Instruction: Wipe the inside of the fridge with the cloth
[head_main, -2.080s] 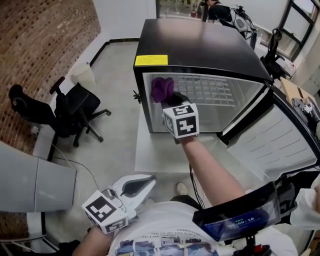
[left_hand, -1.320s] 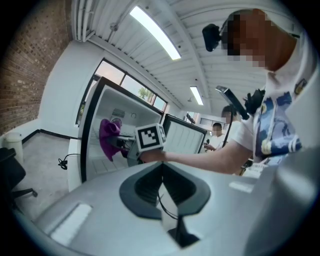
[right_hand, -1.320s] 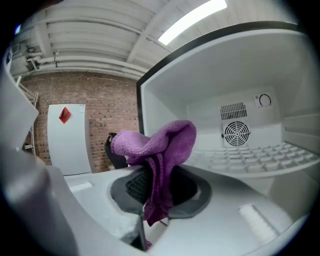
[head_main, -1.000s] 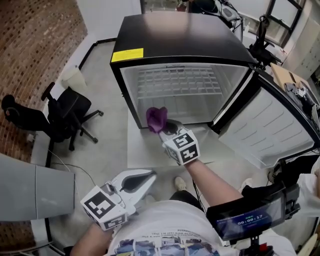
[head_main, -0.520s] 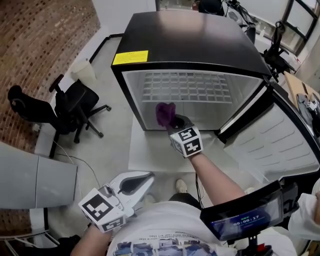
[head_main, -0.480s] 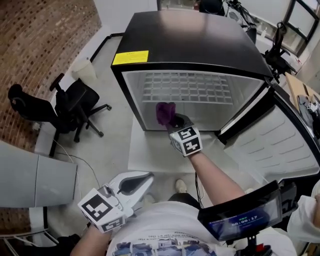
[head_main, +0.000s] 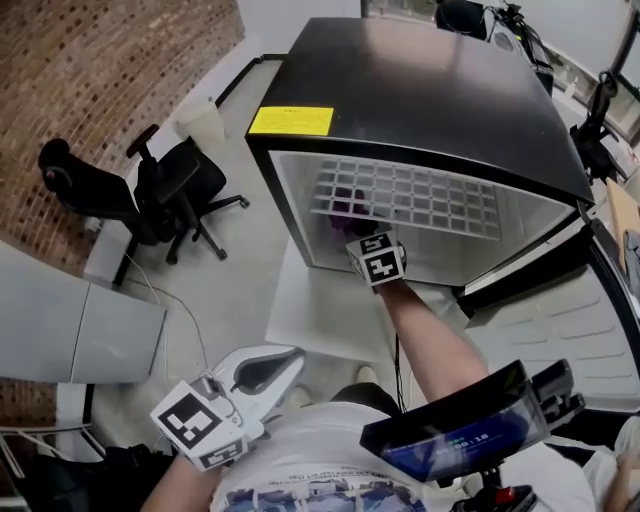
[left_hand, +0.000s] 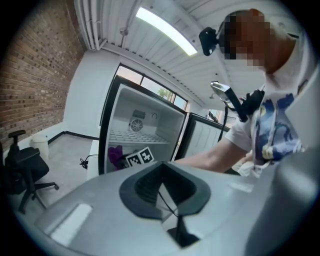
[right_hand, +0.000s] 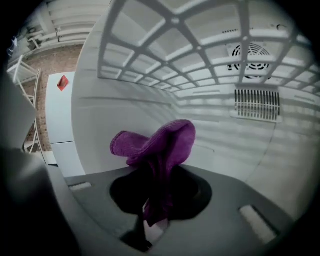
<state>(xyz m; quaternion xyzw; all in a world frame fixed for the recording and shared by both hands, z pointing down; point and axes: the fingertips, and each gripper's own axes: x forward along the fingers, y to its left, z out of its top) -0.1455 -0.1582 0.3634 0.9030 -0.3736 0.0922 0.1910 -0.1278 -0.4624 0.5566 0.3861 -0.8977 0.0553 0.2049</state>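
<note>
Over at nine o'clock an office chair (head_main: 160, 185) stands by the brick wall, no part of this. Down at seven o'clock the left hand-held gripper (head_main: 285, 362) hangs idle by the person's waist, its jaws pressed together on nothing. At twelve o'clock the fridge (head_main: 420, 90) stands open, and the right hand-held gripper (head_main: 358, 228) reaches in under the wire shelf (head_main: 410, 195), jaws clamped on the purple cloth (right_hand: 160, 145), which sticks up in a bunch towards the left inner wall. I cannot tell whether it touches any surface. The door (head_main: 560, 320) hangs open at four o'clock. I'd judge the wiping under way but far from done: back wall, floor and shelf show nothing of being finished.
</note>
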